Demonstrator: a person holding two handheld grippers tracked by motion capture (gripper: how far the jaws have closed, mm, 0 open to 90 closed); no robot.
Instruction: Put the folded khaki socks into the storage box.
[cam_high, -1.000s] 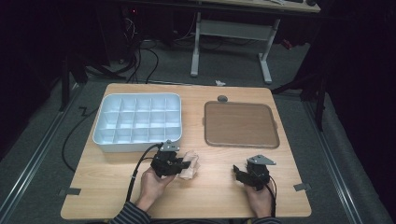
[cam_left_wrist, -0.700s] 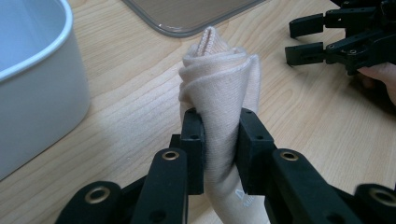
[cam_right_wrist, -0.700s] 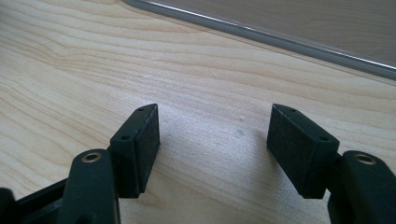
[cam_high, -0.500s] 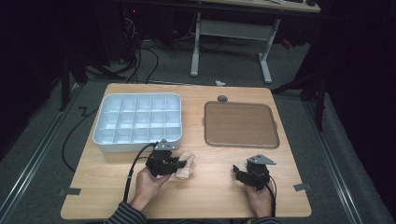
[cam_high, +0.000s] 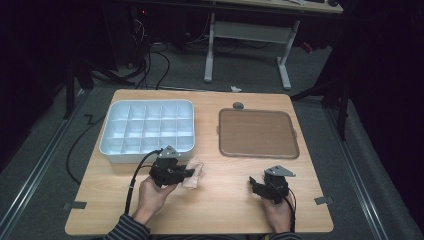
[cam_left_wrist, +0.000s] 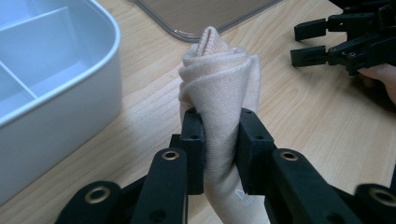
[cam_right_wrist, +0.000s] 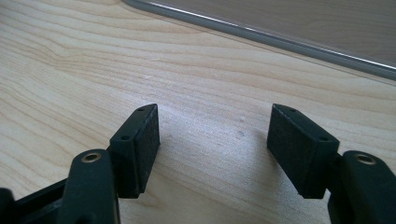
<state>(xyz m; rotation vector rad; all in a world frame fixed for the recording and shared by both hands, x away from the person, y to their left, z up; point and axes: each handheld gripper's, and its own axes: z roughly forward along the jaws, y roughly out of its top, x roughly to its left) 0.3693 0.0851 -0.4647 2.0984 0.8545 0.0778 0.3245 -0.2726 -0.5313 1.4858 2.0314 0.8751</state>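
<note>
Pinching rolled beige cloth (cam_left_wrist: 219, 93): left gripper (cam_left_wrist: 220, 140) | right gripper (cam_right_wrist: 212, 144): jaws apart; nothing held

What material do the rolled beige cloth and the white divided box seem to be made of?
Rolled beige cloth: probably soft knitted fabric, matte; fine ribs show, and it dents between the jaws. White divided box: likely plastic; smooth, slightly glossy walls with rounded corners.
</note>
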